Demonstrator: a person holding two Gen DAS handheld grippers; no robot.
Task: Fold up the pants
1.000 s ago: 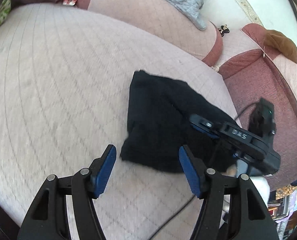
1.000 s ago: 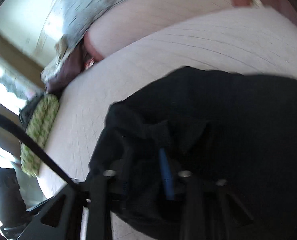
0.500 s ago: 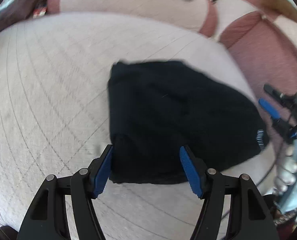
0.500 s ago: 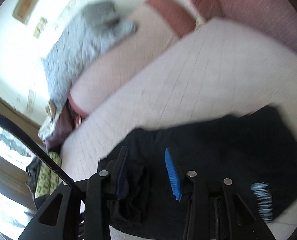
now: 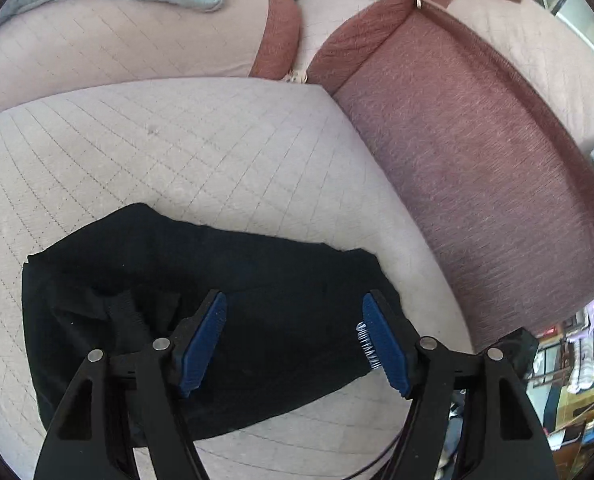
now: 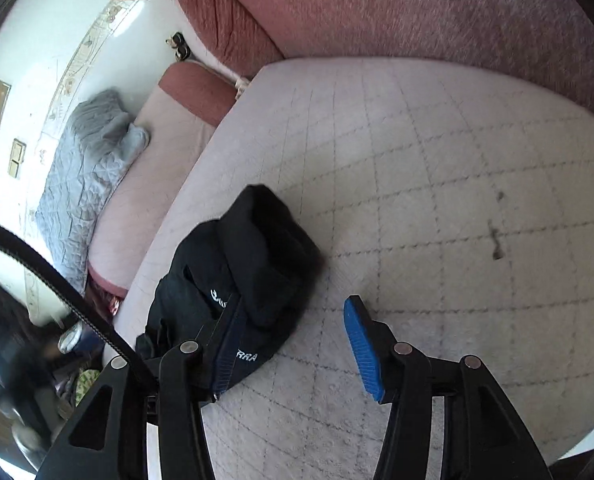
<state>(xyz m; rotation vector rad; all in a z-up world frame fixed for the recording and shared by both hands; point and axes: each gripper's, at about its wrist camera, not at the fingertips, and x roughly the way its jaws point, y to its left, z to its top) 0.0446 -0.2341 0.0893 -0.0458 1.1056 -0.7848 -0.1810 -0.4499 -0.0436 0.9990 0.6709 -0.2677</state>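
The black pants lie folded in a compact bundle on the quilted beige sofa seat, with white lettering near the right edge. My left gripper is open and empty, hovering just above the bundle's near side. In the right wrist view the pants lie to the left, and my right gripper is open and empty, its left finger over the bundle's edge and its right finger over bare seat.
Pink back cushions and a maroon armrest border the seat. A grey quilted blanket is draped over the backrest. Clutter lies beyond the sofa's edge.
My right gripper let go of the pants, opened and drew back to the right. My left gripper moved forward over the bundle. The pants now rest flat, folded.
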